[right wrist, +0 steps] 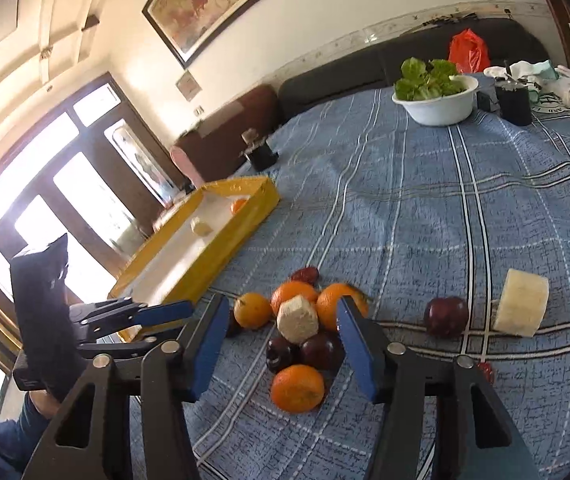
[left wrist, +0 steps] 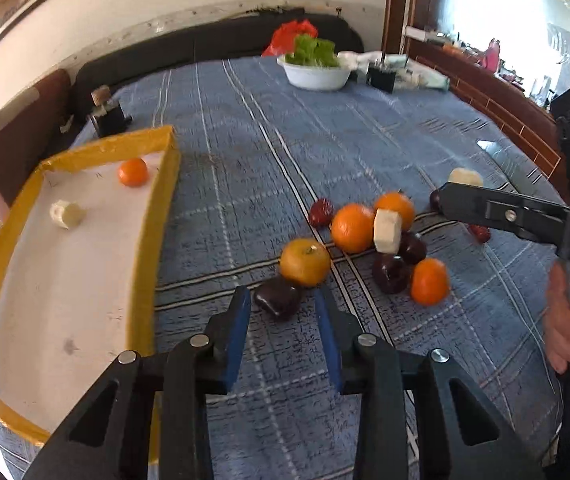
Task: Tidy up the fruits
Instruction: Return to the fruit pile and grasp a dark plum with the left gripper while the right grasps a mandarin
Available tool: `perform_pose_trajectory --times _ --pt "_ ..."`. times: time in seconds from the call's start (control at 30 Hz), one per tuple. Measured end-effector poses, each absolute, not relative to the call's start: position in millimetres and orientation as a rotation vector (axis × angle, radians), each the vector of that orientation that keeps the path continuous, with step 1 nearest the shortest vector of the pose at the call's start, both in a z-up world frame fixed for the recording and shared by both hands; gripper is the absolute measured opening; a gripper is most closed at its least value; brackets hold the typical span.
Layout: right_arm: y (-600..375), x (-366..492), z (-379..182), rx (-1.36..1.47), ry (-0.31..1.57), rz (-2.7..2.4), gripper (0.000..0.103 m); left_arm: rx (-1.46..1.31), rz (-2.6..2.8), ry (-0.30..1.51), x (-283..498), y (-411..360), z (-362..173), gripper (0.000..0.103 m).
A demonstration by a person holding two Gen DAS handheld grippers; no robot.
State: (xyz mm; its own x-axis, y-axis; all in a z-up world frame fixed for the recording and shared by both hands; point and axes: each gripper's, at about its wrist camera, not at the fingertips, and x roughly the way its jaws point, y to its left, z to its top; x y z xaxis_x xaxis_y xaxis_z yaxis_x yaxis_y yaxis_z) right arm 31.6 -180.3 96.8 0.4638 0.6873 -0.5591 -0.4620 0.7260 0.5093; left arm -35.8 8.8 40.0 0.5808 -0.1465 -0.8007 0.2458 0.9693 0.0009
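A pile of fruit lies on the blue checked cloth: several oranges [left wrist: 305,262] [right wrist: 297,388], dark plums [left wrist: 278,298] [right wrist: 321,351], a red date [left wrist: 321,212] and a pale banana chunk [left wrist: 387,230] [right wrist: 297,319]. My left gripper [left wrist: 283,312] is open and empty, just short of a plum and an orange. My right gripper [right wrist: 281,340] is open and empty, hovering over the pile; it shows in the left wrist view [left wrist: 443,200]. A yellow-rimmed tray [left wrist: 153,216] [right wrist: 245,220] at the left holds one orange [left wrist: 133,172] and a banana chunk [left wrist: 67,214].
Another banana chunk [right wrist: 521,308] and a plum [right wrist: 445,316] lie right of the pile. A white bowl of lettuce [left wrist: 317,74] [right wrist: 437,106], a black cup [right wrist: 515,104], cloths and a red bag [left wrist: 291,34] stand at the far side. A small black stand [left wrist: 107,118] is behind the tray.
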Motion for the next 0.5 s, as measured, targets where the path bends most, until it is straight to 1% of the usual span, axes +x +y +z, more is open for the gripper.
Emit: perform_pose_trajectory --times 0.13,0.3,0.5 --pt "-180 32 92 0.291 0.851 0.707 0.059 0.134 -0.217 0.954 -28 2 25 0.033" --pt "-177 34 79 0.258 0.932 0.697 0.059 0.126 -0.191 0.958 -17 6 23 0.033" --pt "-161 27 71 0.14 0.991 0.707 0.059 0.084 -0.173 1.002 -1 13 11 0.033"
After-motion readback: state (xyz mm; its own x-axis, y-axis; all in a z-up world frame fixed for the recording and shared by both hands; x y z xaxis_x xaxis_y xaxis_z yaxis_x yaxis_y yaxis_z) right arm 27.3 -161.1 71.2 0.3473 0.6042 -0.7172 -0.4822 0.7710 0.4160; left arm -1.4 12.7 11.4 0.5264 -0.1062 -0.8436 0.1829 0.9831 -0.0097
